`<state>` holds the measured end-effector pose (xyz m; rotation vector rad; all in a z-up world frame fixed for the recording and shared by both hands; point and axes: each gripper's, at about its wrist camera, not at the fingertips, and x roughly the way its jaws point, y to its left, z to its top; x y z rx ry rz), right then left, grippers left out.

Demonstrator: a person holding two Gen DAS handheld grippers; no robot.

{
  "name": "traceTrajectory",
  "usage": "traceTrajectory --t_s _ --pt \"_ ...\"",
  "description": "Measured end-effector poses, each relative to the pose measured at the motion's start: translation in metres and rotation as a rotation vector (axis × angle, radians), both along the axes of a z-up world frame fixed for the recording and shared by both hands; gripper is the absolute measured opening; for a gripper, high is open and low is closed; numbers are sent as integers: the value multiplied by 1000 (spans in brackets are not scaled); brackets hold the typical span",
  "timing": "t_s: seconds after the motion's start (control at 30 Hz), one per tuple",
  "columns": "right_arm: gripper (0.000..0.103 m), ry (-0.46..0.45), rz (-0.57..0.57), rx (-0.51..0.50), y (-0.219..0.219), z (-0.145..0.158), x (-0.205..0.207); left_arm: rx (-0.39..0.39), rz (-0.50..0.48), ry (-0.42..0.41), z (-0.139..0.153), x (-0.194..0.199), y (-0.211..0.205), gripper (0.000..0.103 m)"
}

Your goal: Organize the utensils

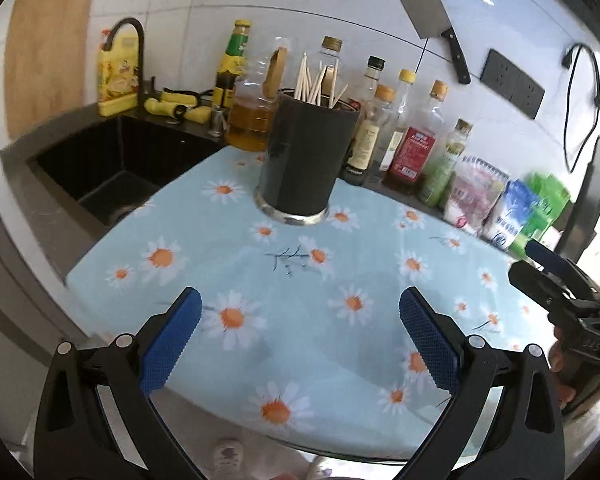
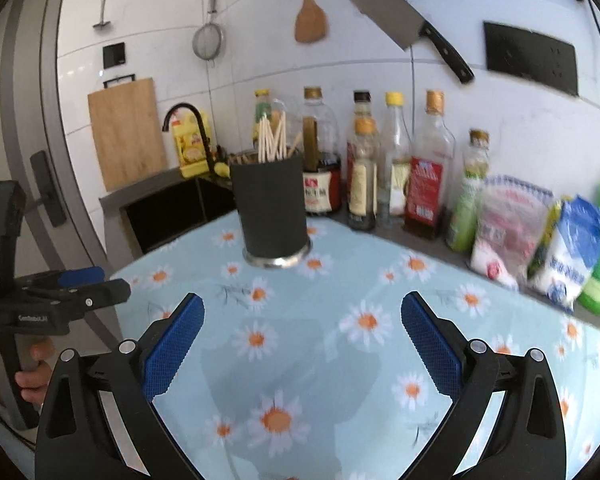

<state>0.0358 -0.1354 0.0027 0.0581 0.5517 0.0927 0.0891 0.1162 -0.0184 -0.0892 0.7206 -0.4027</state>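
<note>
Chopsticks stand in the holder, both my grippers empty above the cloth.

The chopsticks (image 1: 316, 82) lean upright in the dark holder (image 1: 306, 156), which sits at the far side of the cloth (image 1: 300, 280), just before the bottles (image 1: 404, 136); I judge they are stored there already. My left gripper (image 1: 300, 340) has its fingers wide apart and holds nothing, and my right gripper (image 2: 302, 344) the same. Between me and the holder the cloth is free. The sink (image 1: 100, 168) drops at the left edge and packets (image 2: 540, 240) crowd the right.
</note>
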Motion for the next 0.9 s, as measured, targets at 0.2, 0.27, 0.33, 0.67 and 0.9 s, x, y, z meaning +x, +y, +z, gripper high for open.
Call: traceTrajectory --t_s 0.2,0.27,0.33,0.67,0.9 --pt "95 28 1 -16 -5 -9 -28 20 55 -9 1 -35 -8 97" --pt "95 33 29 -16 -6 -9 -39 36 75 -21 4 -45 -13 97" --pt "95 19 35 -12 -9 -9 -49 54 86 -35 5 -57 -20 97" --pt "95 49 40 21 -40 -15 -84 73 111 -51 9 -99 -53 97" --pt "95 37 97 19 -50 -14 -99 58 102 -26 7 -114 -71 97"
